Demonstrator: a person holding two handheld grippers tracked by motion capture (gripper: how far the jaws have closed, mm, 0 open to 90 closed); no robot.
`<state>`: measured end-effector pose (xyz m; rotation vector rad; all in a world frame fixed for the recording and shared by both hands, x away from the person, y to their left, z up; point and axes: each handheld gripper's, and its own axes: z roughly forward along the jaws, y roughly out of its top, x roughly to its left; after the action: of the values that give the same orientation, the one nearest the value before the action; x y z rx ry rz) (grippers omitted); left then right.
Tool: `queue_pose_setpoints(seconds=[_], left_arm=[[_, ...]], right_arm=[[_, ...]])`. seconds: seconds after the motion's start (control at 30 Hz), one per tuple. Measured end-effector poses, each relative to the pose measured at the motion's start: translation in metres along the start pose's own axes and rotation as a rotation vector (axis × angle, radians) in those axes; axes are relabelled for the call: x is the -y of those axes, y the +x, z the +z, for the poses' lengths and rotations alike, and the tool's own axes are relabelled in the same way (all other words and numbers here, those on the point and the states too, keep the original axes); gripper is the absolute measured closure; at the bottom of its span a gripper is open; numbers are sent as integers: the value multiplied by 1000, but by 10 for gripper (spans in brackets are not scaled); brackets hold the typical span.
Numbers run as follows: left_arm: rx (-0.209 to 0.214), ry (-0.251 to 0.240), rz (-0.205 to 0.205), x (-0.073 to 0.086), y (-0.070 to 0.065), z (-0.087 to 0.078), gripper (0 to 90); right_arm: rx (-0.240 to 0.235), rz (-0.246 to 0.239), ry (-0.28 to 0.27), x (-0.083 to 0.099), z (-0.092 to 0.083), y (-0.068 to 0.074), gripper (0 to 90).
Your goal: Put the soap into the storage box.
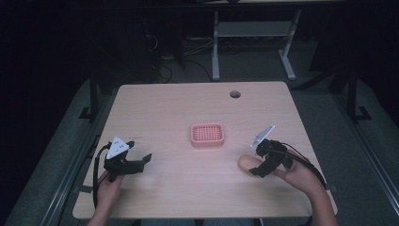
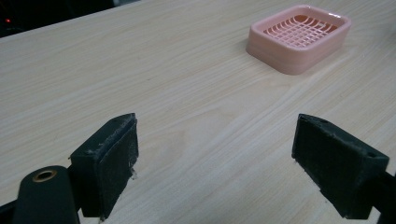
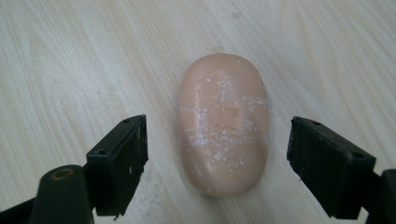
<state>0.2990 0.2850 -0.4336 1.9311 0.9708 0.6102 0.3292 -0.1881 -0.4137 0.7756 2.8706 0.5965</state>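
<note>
A pink soap dish point(image 1: 207, 135) with a grid insert sits at the middle of the wooden table point(image 1: 179, 108); in the left gripper view the soap dish point(image 2: 300, 36) lies far ahead to the upper right. A peach oval bar of soap point(image 1: 249, 163) lies on the table at the right. My right gripper point(image 1: 256, 170) is open just above it, and in the right gripper view the soap point(image 3: 224, 121) lies between the two pads without touching them. My left gripper point(image 1: 145, 160) rests open near the table's left edge, with bare wood between its jaws.
A round cable hole point(image 1: 235, 94) is in the table's far right part. Beyond the table, a white desk frame point(image 1: 254, 37) stands on the dark floor with cables near it.
</note>
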Motion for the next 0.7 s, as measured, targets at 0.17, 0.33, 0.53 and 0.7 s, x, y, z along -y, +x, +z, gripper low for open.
queue_pose_setpoints(seconds=[0.17,0.33,0.53,0.7], left_arm=[[0,3,7,0,0,-1,143],[0,-2,3,0,0,0,143],[1,-2,3,0,0,0,143],[1,-3,0,0,0,0,143]], right_arm=[[-2,-16,27,-5,6,1,201],[-4,-18,53,-10,11,0,211],[-17,-26,103,-14,23,-6,226],[-26,-28,140,-15,30,-7,262]])
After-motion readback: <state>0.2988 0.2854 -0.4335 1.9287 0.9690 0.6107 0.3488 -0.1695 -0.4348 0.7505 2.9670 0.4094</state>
